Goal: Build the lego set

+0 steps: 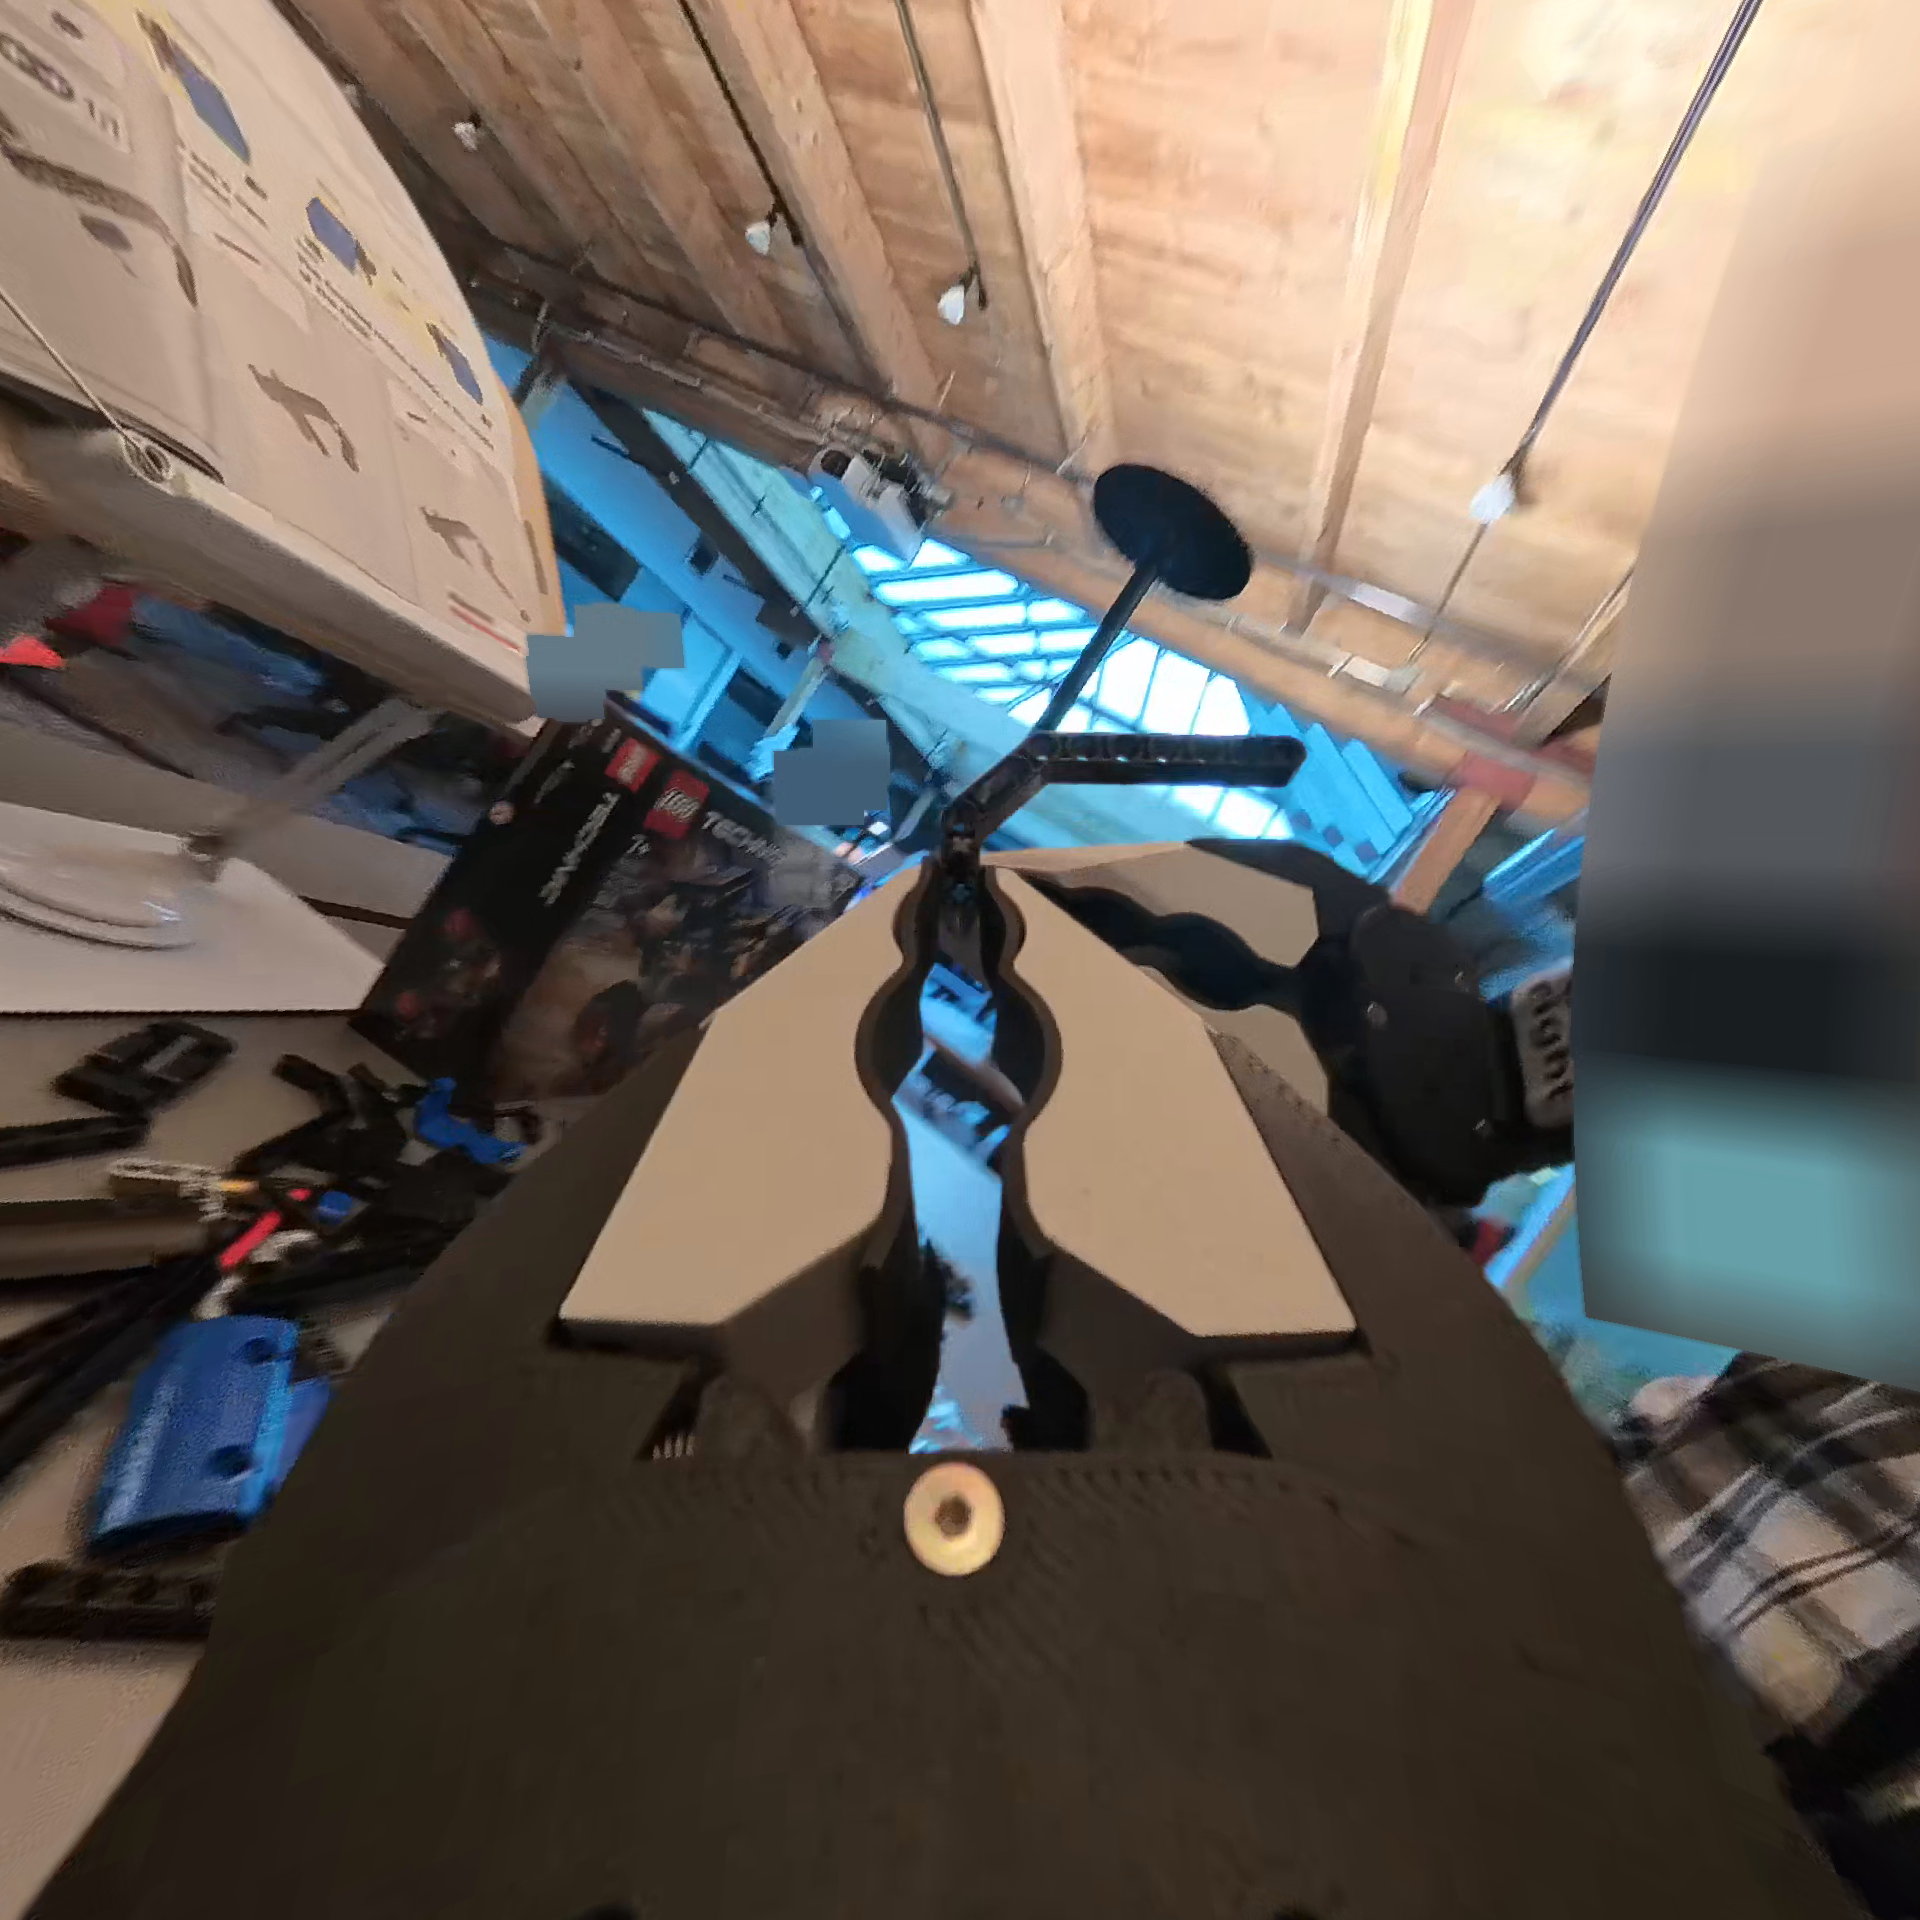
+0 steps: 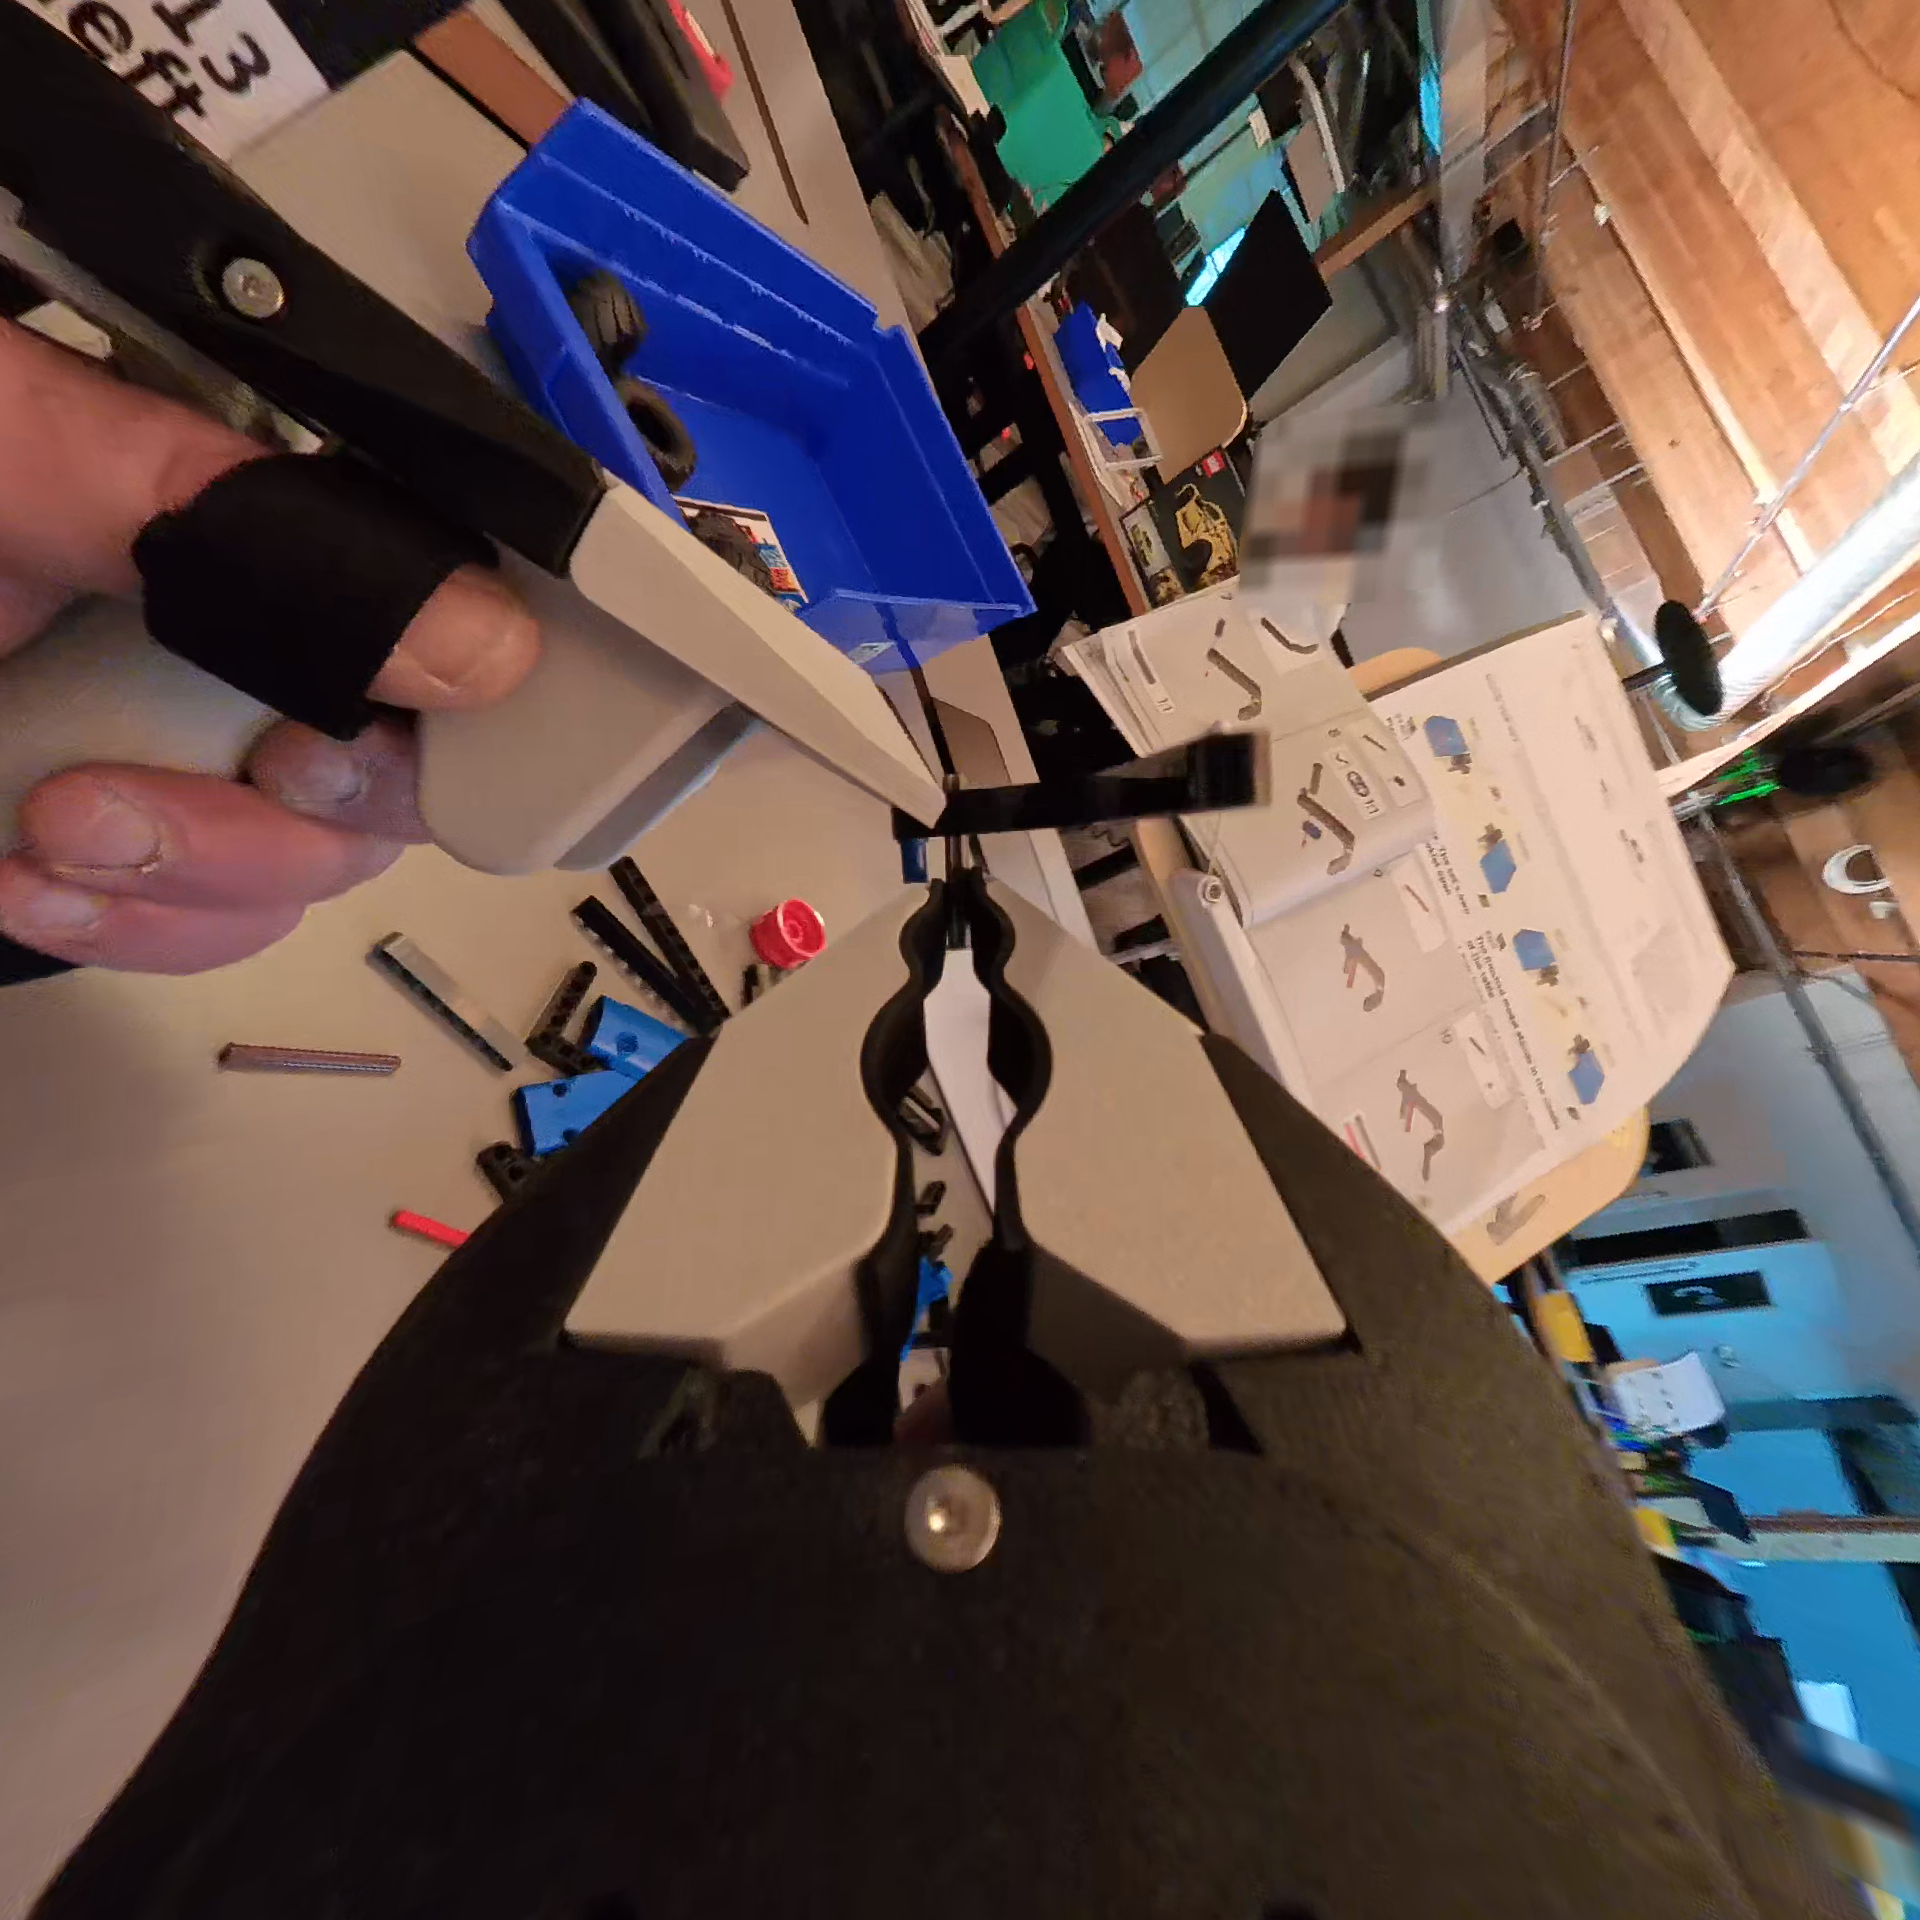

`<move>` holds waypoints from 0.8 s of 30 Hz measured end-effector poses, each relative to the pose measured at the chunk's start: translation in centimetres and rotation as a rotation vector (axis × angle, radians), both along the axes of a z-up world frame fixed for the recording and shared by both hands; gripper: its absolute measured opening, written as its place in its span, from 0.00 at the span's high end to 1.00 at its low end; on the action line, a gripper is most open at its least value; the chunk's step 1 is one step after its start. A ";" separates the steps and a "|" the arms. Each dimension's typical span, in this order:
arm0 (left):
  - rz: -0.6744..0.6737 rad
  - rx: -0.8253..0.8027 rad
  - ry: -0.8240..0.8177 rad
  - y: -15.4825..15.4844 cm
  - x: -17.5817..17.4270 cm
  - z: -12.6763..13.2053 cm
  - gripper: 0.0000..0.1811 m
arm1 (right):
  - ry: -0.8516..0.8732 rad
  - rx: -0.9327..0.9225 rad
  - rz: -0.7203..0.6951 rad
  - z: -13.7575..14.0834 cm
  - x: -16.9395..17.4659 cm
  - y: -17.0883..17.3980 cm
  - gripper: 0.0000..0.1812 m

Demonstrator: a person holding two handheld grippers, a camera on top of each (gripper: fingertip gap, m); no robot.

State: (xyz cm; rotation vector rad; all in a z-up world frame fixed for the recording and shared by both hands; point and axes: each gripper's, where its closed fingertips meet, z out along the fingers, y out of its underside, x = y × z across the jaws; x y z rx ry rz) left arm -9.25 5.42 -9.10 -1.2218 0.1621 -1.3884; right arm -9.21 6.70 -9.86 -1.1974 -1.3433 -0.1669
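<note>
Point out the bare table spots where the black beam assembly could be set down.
Right wrist view: the table is bare nearest the camera, below the grey axle and left of the red pin. The strip between the blue bin and the red wheel hub is open too. It is crowded around the black beams and blue panels.

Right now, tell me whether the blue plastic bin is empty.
Not empty: the blue plastic bin holds black rubber tyres against its wall.
</note>
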 end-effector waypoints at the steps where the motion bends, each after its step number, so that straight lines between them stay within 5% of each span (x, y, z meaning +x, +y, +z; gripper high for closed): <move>1: -0.025 -0.004 -0.070 0.0 -0.3 0.2 0.97 | 0.001 0.016 0.002 0.3 -0.2 -0.1 0.99; 9: -0.083 -0.050 -0.341 0.2 -1.9 1.0 0.97 | 0.043 0.059 0.032 2.1 -0.7 -0.7 0.90; 12: -0.105 -0.040 -0.383 0.0 -2.1 1.4 0.97 | 0.125 0.000 0.072 2.7 -0.2 -1.5 0.94; 15: -0.125 -0.029 -0.385 -0.4 -1.9 1.7 0.97 | 0.269 -0.129 0.095 3.0 0.9 -1.2 0.99; 24: -0.113 -0.016 -0.294 -1.0 0.1 1.3 0.97 | 0.314 -0.207 0.135 2.3 -0.3 -1.2 1.00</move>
